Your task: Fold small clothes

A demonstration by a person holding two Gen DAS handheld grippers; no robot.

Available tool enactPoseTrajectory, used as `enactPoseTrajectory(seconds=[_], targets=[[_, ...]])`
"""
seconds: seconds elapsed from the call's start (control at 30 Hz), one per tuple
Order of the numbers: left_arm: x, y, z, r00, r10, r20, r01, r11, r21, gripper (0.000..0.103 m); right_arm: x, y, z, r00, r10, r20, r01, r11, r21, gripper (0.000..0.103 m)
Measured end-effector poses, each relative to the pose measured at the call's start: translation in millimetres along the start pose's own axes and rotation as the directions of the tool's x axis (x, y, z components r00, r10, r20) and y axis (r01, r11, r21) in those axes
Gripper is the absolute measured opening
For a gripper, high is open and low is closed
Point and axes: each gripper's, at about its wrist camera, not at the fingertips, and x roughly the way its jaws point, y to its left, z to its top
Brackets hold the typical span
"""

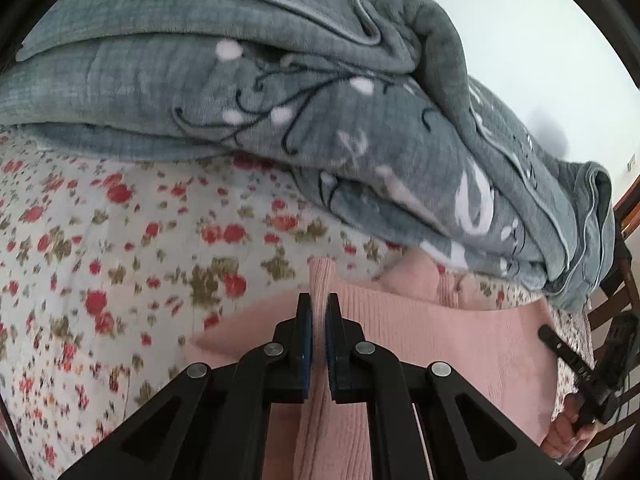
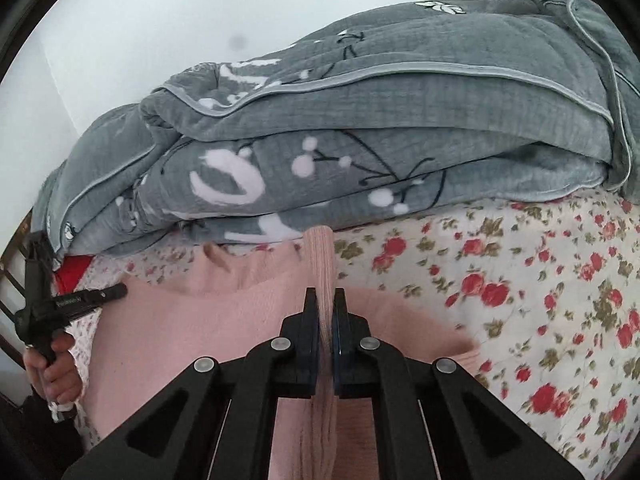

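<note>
Left wrist view shows the flowered bedsheet [image 1: 100, 240] at the left, then the left gripper [image 1: 319, 312] at centre, its jaws pinched narrow on a raised ridge of the pink ribbed garment [image 1: 460, 340]. That ridge runs straight away from the gripper, along the line of its fingers, toward the folded grey quilt [image 1: 280, 112] heaped at the back. The rest of the garment lies flat to the right, reaching the right gripper [image 1: 560, 348] and the hand [image 1: 568, 428] that carries it at the far edge.

In the right wrist view the order mirrors: the other hand [image 2: 52, 368] with its tool at the left edge, pink cloth spreading between, then the right gripper [image 2: 326, 308] clamped tight on its own strip of pink fabric, also lying lengthwise ahead. Each hand holds one side of the garment, so neither is nearer; I judge the fold will carry both strips together. The sheet is soft and slightly rumpled; a pale wall [image 2: 160, 20] rises behind the quilt.
</note>
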Motion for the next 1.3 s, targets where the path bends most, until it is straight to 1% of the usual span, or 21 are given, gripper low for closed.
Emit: enactPoseTrajectory(seconds=[0.03,0.07,0.13,0.2,0.23,0.3,0.37,0.43,0.57,0.67,0.87,1.1,1.23,1.3], targets=[[3,1,1,1.000,-0.008,0.004,0.008,1.000,-0.007,0.007,1,-3,-1,1.000,-0.004,0.009,0.004,1.000,0.015,0.005],[7,1,1,1.000,-0.003,-0.001,0.003,1.000,-0.004,0.007,6,-10,-3,1.000,0.002,-0.001,-0.002,0.999,0.043,0.005],[22,-3,-4,0.999,0.046,-0.022,-0.046,0.999,0.026,0.007,21,-16,-8,0.998,-0.011,-0.055,0.014,0.998,0.056,0.005],[33,-3,-11,0.996,0.080,-0.028,-0.079,0.996,0.049,0.007,37,-19,-16,0.992,-0.041,-0.120,0.047,0.998,0.047,0.005],[39,-4,-16,0.995,0.099,-0.025,-0.097,0.993,0.061,0.008,40,-20,-18,0.991,-0.043,-0.127,0.049,0.998,0.047,0.005],[44,-3,-21,0.994,0.110,-0.008,-0.109,0.991,0.078,0.010,39,-22,-18,0.992,-0.034,-0.119,0.041,0.998,0.056,0.005],[43,-2,-22,0.995,0.095,0.008,-0.095,0.992,0.080,0.010,40,-22,-21,0.992,-0.041,-0.116,0.046,0.998,0.049,0.005],[42,3,-23,0.998,0.063,0.014,-0.064,0.996,0.066,0.010,40,-21,-23,0.992,-0.051,-0.113,0.055,0.998,0.041,0.005],[43,14,-21,1.000,0.007,-0.005,-0.007,1.000,0.015,0.011,41,-23,-24,0.993,-0.047,-0.106,0.052,0.998,0.047,0.005],[42,20,-19,1.000,-0.018,-0.015,0.018,1.000,-0.011,0.011,42,-27,-24,0.994,-0.030,-0.107,0.037,0.997,0.067,0.005],[44,15,-20,1.000,-0.002,-0.014,0.002,1.000,-0.001,0.012,38,-31,-25,0.994,-0.016,-0.106,0.025,0.996,0.080,0.005],[43,16,-20,1.000,-0.011,-0.015,0.011,1.000,-0.010,0.012,38,-33,-24,0.994,-0.009,-0.107,0.019,0.996,0.093,0.005],[43,16,-20,1.000,-0.012,-0.016,0.012,1.000,-0.012,0.012,34,-39,-24,0.996,0.006,-0.090,0.006,0.991,0.132,0.007],[43,16,-20,1.000,-0.013,-0.015,0.013,1.000,-0.012,0.013,33,-44,-23,0.996,0.026,-0.081,-0.013,0.987,0.163,0.008]])
